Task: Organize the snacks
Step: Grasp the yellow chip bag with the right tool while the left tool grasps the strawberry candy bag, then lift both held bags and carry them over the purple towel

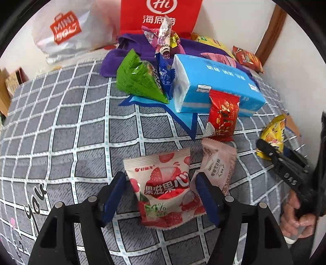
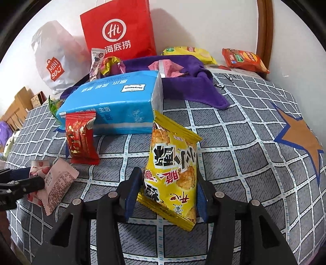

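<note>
- left gripper (image 1: 161, 195) sits spread around the strawberry gummy pouch (image 1: 163, 187) flat on the checked blanket (image 1: 61, 126) (lined up to grab)
- right gripper (image 2: 169, 195) looks clamped on the yellow rice-cracker packet (image 2: 173, 173), lifted upright, probably for sorting

your red paper bag (image 1: 161, 16) is cut off at the top edge; the tissue pack (image 2: 114, 102) hides most of the green packet (image 2: 54, 106) from you.

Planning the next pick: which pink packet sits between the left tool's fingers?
The strawberry-print packet, with big red lettering. The plainer pale pink packet lies just outside, right of the left tool.
</note>
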{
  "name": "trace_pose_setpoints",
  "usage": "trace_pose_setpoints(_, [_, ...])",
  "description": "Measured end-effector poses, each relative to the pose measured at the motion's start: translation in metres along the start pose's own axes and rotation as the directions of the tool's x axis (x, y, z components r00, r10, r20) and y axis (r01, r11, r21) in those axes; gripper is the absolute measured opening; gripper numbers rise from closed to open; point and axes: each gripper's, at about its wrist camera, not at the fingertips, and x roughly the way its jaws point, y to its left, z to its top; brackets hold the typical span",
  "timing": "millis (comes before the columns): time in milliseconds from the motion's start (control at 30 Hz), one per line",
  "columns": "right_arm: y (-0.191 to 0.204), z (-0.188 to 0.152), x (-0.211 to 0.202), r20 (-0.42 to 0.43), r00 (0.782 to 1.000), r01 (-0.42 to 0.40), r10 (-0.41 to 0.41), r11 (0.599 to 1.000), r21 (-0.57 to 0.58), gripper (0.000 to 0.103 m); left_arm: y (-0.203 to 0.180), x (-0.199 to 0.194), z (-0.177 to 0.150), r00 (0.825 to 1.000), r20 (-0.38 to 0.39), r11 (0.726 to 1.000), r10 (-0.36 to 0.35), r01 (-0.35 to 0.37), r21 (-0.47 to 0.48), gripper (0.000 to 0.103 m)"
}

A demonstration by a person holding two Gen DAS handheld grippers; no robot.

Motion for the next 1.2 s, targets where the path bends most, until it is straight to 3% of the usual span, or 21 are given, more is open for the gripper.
trace_pose_setpoints(233, [0.001, -0.001, 0.001, -0.002, 1.0, 0.0, 0.0, 1.0, -0.008, 0.054, -0.014, 0.003, 0.005, 0.995, 0.024, 0.99, 0.095, -0.097, 0.101, 0.069])
trace_pose_setpoints(633, [0.004, -0.001, 0.001, -0.004, 1.0, 0.004, -0.004, 1.0, -0.015, 0.056, 0.003, -0.006, 0.002, 0.997, 0.026, 0.996, 0.071, -0.072, 0.043, 0.071])
trace_pose_setpoints(767, [0.004, -0.001, 0.001, -0.004, 1.0, 0.005, -0.005, 1.0, -0.016, 0.056, -0.004, 0.005, -0.002, 0.995, 0.022, 0.994, 0.096, -0.097, 0.05, 0.071])
trace_pose_setpoints(833, [0.005, -0.001, 0.001, -0.005, 1.0, 0.006, -0.006, 1.0, -0.017, 0.056, -0.011, 0.004, -0.003, 0.993, 0.038, 0.99, 0.113, -0.116, 0.084, 0.065])
trace_pose_setpoints(900, [0.004, -0.001, 0.001, -0.004, 1.0, 0.004, -0.004, 1.0, -0.016, 0.056, -0.014, 0.002, -0.002, 0.996, 0.034, 0.992, 0.088, -0.091, 0.09, 0.053])
trace_pose_setpoints(1000, [0.002, -0.001, 0.0, 0.002, 1.0, -0.013, 0.013, 1.0, -0.004, 0.056, -0.016, -0.002, 0.002, 0.996, 0.031, 0.99, 0.081, -0.085, 0.117, 0.051])
trace_pose_setpoints(1200, [0.0, -0.003, -0.008, 0.004, 1.0, 0.0, 0.0, 0.999, -0.036, 0.045, -0.006, -0.016, 0.011, 0.996, 0.039, 0.993, 0.079, -0.082, 0.082, 0.051])
